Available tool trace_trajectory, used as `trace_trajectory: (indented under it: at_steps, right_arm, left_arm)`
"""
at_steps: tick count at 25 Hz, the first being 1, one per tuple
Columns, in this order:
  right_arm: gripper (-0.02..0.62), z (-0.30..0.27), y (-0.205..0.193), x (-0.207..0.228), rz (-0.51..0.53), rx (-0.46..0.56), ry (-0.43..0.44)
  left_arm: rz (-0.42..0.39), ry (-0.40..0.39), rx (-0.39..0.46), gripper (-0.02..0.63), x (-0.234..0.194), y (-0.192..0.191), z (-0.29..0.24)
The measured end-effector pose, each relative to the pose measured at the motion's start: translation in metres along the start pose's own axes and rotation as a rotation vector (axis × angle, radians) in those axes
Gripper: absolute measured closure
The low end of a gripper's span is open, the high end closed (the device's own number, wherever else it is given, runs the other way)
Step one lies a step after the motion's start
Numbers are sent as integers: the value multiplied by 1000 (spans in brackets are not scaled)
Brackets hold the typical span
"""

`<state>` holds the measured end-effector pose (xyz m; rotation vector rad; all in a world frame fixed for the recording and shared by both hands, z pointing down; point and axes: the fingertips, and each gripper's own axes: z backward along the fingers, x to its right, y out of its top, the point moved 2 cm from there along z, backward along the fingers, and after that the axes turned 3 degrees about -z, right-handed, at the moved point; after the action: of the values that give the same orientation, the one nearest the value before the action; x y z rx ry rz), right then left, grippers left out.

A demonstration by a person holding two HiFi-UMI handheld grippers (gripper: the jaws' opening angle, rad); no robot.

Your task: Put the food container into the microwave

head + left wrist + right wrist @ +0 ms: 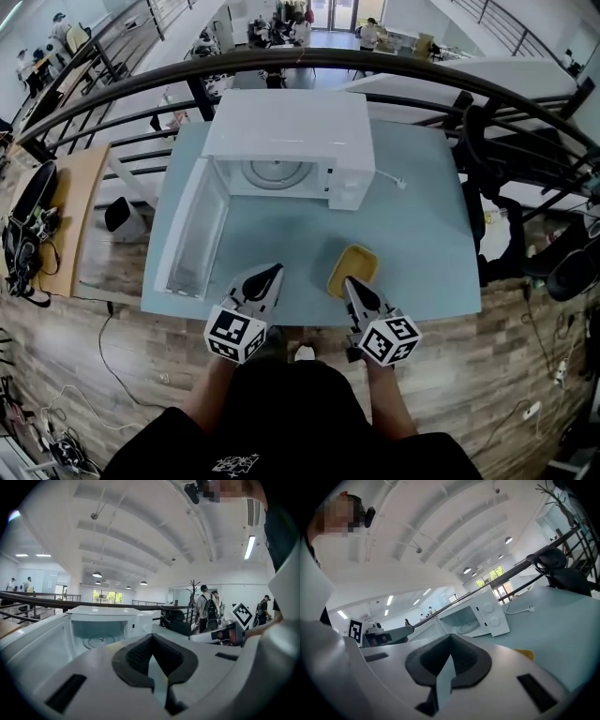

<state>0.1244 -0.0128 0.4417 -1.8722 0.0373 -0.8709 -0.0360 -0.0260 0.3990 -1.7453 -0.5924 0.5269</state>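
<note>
Food container (pixel 357 262) lies just beside right claw (pixel 349 280), before the open microwave (pixel 281 141).

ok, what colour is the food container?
Plain yellow. The food container shows best in the head view.

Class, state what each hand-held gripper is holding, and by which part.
Nothing. The left hand-held gripper and right hand-held gripper are both shut and empty; the yellow rectangular food container lies ungripped.
</note>
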Motion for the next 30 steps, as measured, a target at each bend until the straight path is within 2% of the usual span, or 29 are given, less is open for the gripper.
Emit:
trace_trajectory:
  at_steps: [7, 20, 30]
  right_arm:
    - [589, -12, -11, 24, -44, -22, -51]
    - [589, 4, -31, 88, -273, 45, -192]
    - [589, 33, -57, 131, -383, 84, -304]
  left_arm:
    - [24, -110, -55, 598, 6, -22, -37]
    - [56, -360, -148, 598, 33, -53, -102]
    - [17, -494, -234, 598, 61, -81, -133]
